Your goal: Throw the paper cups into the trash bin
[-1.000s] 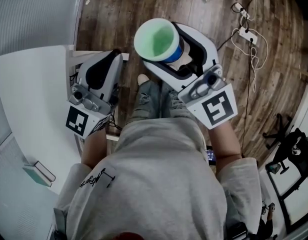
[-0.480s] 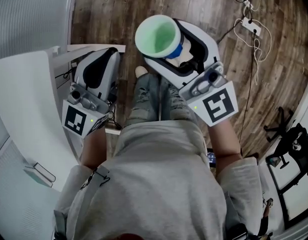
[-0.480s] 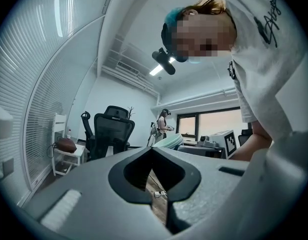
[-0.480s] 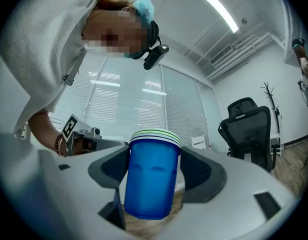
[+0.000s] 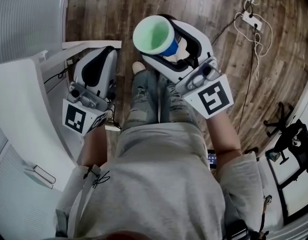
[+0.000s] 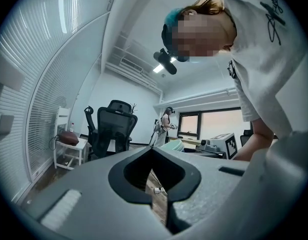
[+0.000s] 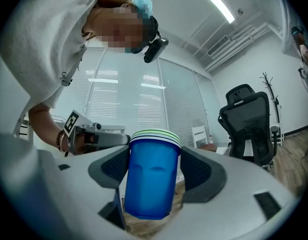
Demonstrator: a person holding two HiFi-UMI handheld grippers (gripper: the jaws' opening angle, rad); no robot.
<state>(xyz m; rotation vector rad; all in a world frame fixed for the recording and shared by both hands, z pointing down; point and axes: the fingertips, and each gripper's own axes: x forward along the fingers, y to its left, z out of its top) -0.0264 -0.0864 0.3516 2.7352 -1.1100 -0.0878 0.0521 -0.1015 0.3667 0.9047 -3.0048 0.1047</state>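
A stack of paper cups (image 5: 154,34), blue outside and green inside, sits between the jaws of my right gripper (image 5: 168,48), mouth facing up toward the head camera. In the right gripper view the blue cups (image 7: 150,176) fill the gap of the right gripper (image 7: 154,166), with several nested rims showing at the top. My left gripper (image 5: 107,53) hangs lower left over the wooden floor, and in its own view the left gripper (image 6: 151,150) is shut with nothing in it. No trash bin shows in any view.
A white table (image 5: 24,109) curves along the left. A power strip with cables (image 5: 249,19) lies on the wooden floor at top right. Black office chairs (image 6: 114,126) (image 7: 249,124), a small white shelf (image 6: 69,146) and another person (image 6: 166,121) stand around the room.
The white table has slid leftward in the head view as the person turns away from it. Both grippers keep their pose, and the cups stay held in the right one.
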